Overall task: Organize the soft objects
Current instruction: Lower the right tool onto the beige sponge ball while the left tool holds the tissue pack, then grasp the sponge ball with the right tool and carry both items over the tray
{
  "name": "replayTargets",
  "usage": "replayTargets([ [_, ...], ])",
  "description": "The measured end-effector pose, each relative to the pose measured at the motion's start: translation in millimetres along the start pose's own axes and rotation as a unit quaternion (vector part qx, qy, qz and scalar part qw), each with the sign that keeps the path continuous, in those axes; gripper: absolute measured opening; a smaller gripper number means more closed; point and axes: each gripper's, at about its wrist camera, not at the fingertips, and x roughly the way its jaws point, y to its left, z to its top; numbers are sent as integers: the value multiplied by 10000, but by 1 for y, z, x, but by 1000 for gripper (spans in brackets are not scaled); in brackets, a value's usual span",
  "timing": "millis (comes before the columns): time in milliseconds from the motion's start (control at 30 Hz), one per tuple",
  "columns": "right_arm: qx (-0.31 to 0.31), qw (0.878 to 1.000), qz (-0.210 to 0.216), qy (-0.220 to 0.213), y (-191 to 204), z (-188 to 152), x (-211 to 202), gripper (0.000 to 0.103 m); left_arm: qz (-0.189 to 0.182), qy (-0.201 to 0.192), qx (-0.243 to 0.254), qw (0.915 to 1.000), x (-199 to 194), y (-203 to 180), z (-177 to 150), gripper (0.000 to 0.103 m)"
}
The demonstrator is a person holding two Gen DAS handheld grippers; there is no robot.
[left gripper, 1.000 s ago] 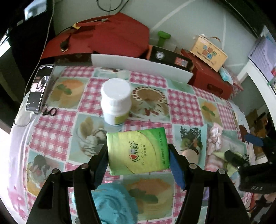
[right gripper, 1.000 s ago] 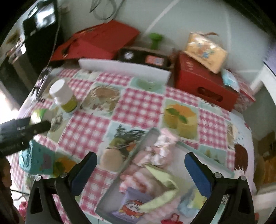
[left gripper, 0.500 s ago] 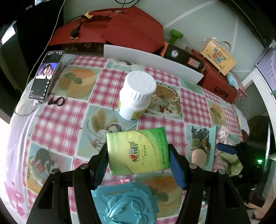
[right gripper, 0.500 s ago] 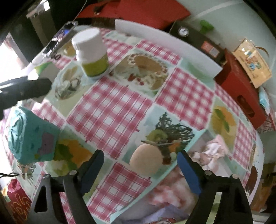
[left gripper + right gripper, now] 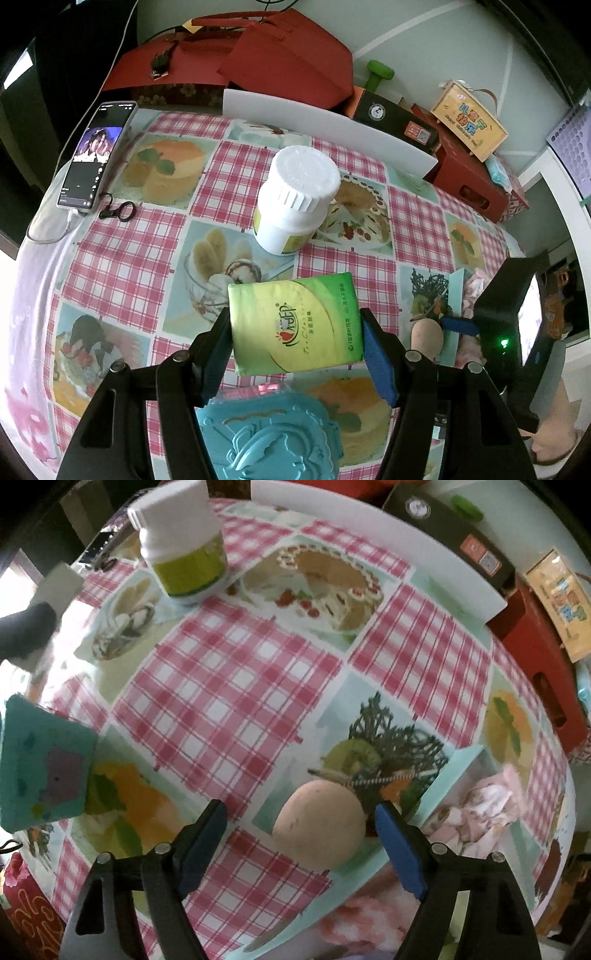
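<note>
My left gripper (image 5: 295,341) is shut on a green tissue pack (image 5: 293,326) and holds it above the checked tablecloth, just past a teal sponge (image 5: 269,435). My right gripper (image 5: 299,830) points down over a peach-coloured ball (image 5: 319,823) that lies on the cloth. Its jaws are closing with the ball between them; the right pad (image 5: 397,843) is close to the ball and the left pad stands well clear. In the left wrist view the ball (image 5: 426,334) and the right gripper (image 5: 456,325) show at the right.
A white bottle (image 5: 295,199) stands mid-table. A pale tray (image 5: 465,760) with pink soft items (image 5: 480,805) lies right of the ball. A phone (image 5: 96,151) lies at the far left edge. A white board (image 5: 325,125) and red boxes line the back.
My right gripper has swung from above the tray to low over the ball, and its jaws have narrowed. The left gripper keeps its grip on the tissue pack and has shifted slightly.
</note>
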Motion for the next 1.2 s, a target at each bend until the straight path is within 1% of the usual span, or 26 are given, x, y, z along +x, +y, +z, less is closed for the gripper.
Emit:
replayTargets([
  [33, -15, 10000, 8, -8, 0, -1, 2, 84, -5, 0, 1, 10000, 0, 0, 0, 67],
  [133, 2, 9997, 245, -42, 2, -5, 2, 76, -9, -13, 3, 10000, 0, 0, 0, 67],
  [233, -67, 9995, 291, -126, 9, -10, -3, 64, -8, -10, 4, 10000, 0, 0, -1, 67],
  [267, -76, 9994, 295, -145, 12, -10, -5, 58, -9, -4, 4, 10000, 1, -1, 0, 67],
  [300, -88, 9994, 293, -162, 14, -10, -6, 56, -13, 4, 3, 10000, 1, -1, 0, 67],
  [467, -97, 9994, 263, -200, 24, -9, -10, 55, -38, 23, 13, 10000, 2, -1, 0, 67],
  [600, 2, 9991, 287, -314, 31, -18, -16, 54, -45, 25, 7, 10000, 2, -1, 0, 67],
  [767, 118, 9976, 244, -636, 33, -26, -43, 54, -32, -30, 53, 10000, -2, -3, -1, 67],
  [1000, 408, 9927, 202, -1114, 43, -45, -84, 55, -22, -113, 178, 9998, -8, -12, -4, 67],
  [1067, 530, 9909, 247, -1209, 43, -49, -89, 55, -15, -157, 226, 9996, -11, -16, -5, 67],
  [1200, 796, 9873, 58, -1377, 42, -59, -97, 55, -17, -237, 308, 9992, -17, -22, -7, 67],
])
